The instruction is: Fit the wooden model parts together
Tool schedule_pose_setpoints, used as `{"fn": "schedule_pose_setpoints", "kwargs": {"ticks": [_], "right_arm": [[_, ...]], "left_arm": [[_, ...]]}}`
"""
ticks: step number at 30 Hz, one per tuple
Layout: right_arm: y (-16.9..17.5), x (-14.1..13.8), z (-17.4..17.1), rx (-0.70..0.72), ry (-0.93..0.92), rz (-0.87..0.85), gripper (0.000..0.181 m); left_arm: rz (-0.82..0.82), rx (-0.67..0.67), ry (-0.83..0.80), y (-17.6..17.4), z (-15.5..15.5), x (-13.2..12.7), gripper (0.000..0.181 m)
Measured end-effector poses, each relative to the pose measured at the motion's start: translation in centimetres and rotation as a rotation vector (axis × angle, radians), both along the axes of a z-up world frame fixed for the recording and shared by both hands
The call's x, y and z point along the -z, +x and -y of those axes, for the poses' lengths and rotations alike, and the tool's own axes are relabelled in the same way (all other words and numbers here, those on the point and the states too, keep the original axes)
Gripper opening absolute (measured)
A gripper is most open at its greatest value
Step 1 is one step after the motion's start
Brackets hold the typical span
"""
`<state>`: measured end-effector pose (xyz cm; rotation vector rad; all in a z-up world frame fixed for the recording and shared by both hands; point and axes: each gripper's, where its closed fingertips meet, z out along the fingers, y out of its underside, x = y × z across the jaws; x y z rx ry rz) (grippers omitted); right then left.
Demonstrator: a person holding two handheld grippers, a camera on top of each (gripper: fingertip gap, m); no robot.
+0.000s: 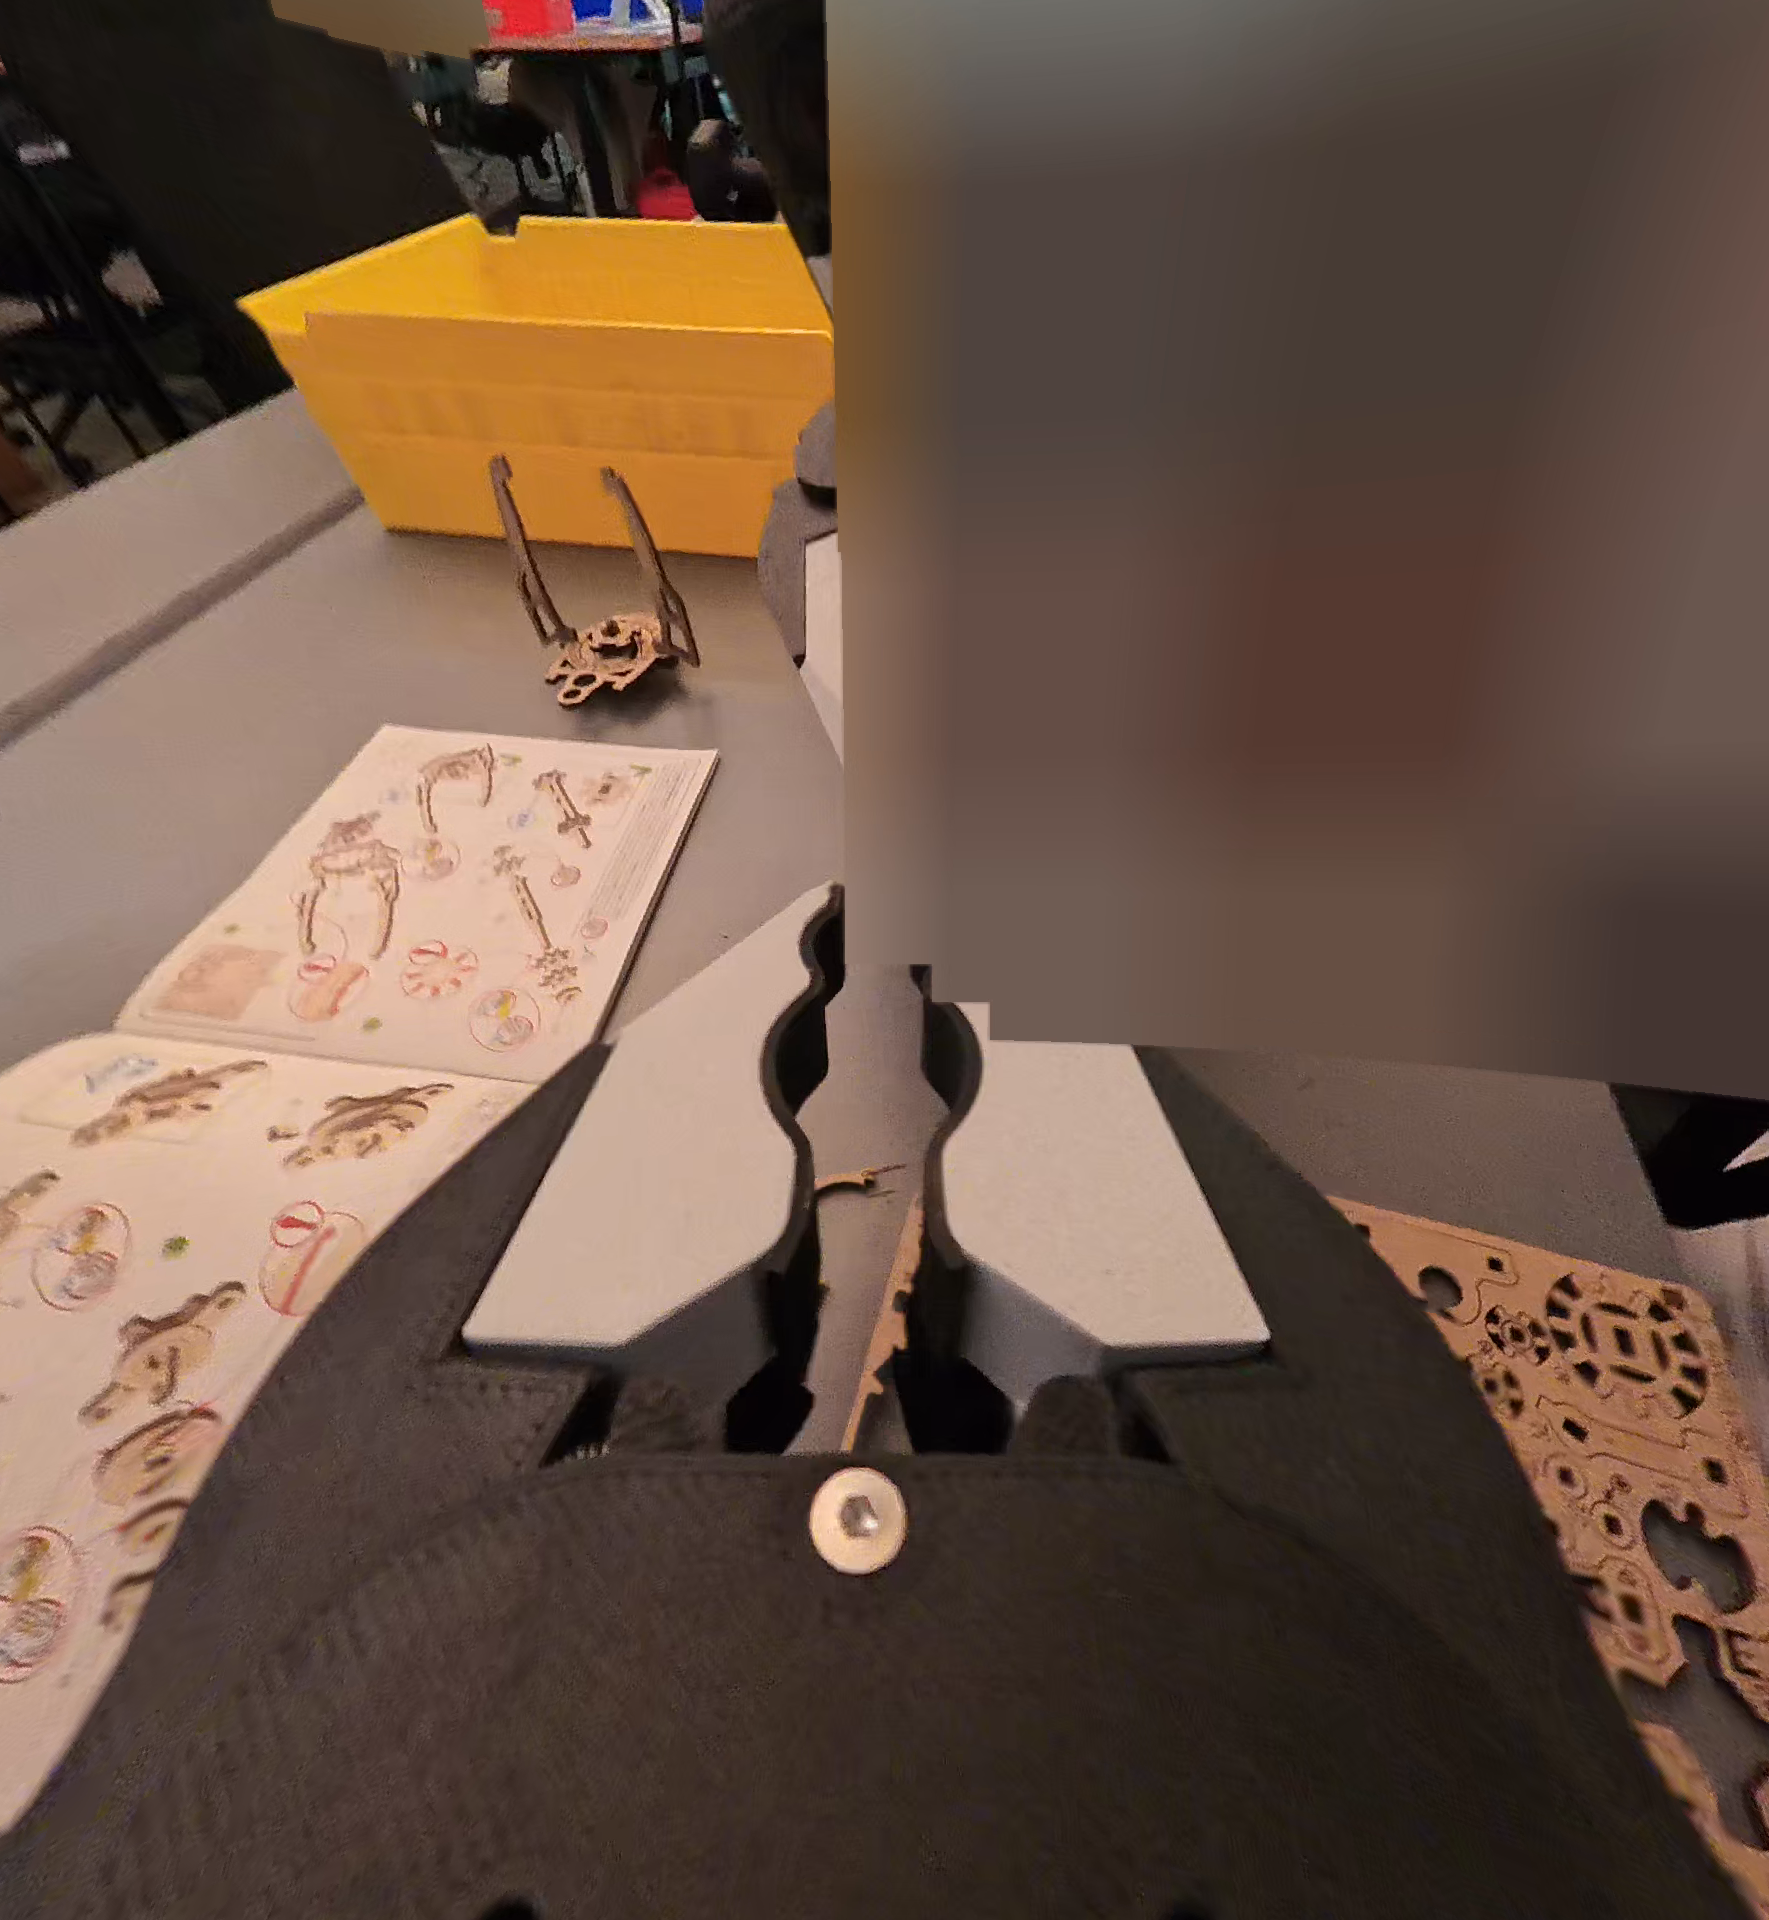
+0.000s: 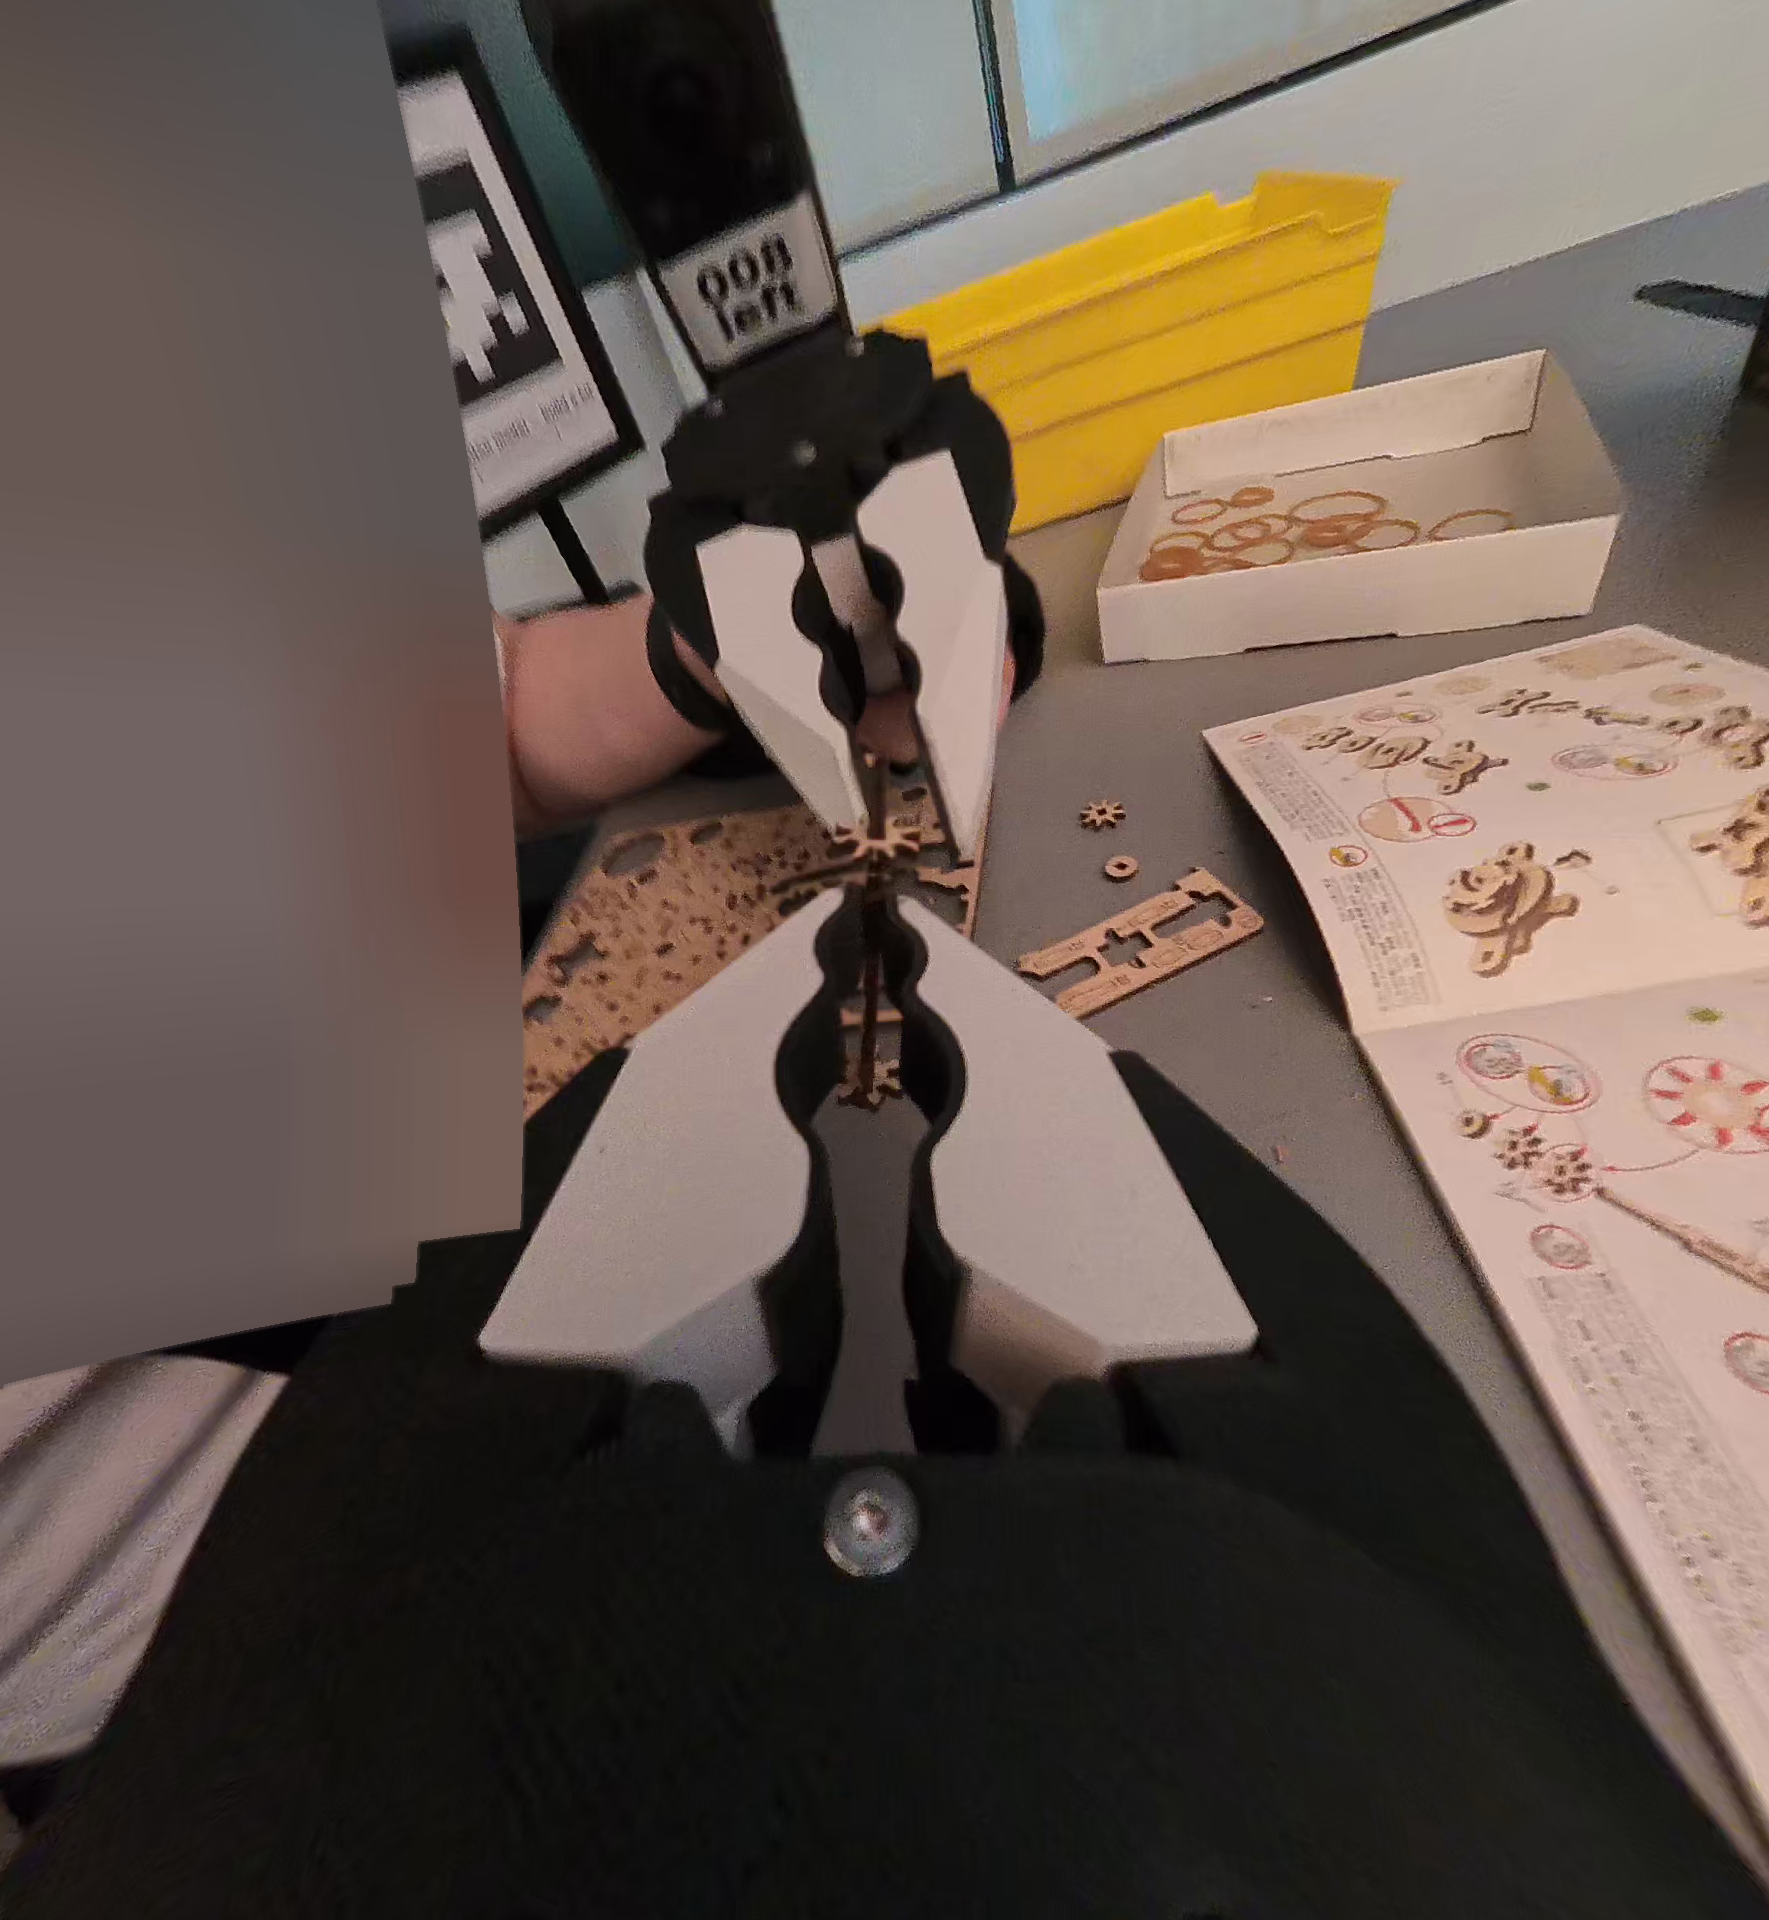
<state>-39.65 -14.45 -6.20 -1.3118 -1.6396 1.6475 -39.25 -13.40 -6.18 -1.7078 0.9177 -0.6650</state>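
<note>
L tool [image 2: 875, 831], R tool [image 2: 867, 914] tip-to-tip; both pinched tight

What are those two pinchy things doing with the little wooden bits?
A person is building a wooden model with a gripper in each hand. The right gripper is pinching a thin wooden rod with small gear-shaped bits on it. The left gripper points back at it, tip to tip, closing on a little gear at the rod's far end. They meet above a cut-out wooden sheet. The instruction booklet lies open beside them, and a white box of rubber bands sits farther back.
</note>
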Motion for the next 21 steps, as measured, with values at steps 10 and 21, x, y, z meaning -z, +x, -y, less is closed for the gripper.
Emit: {"fn": "schedule_pose_setpoints", "kwargs": {"ticks": [10, 21], "right_arm": [[-0.2, -0.1, -0.7, -0.008, -0.234, 0.043, 0.0], [-0.6, 0.6, 0.1, -0.043, -0.325, 0.123, 0.0]], "left_arm": [[0.274, -0.054, -0.138, 0.1, -1.1, -1.3, 0.028], [0.461, 0.002, -0.327, 0.3, -1.2, -1.3, 0.017]]}}
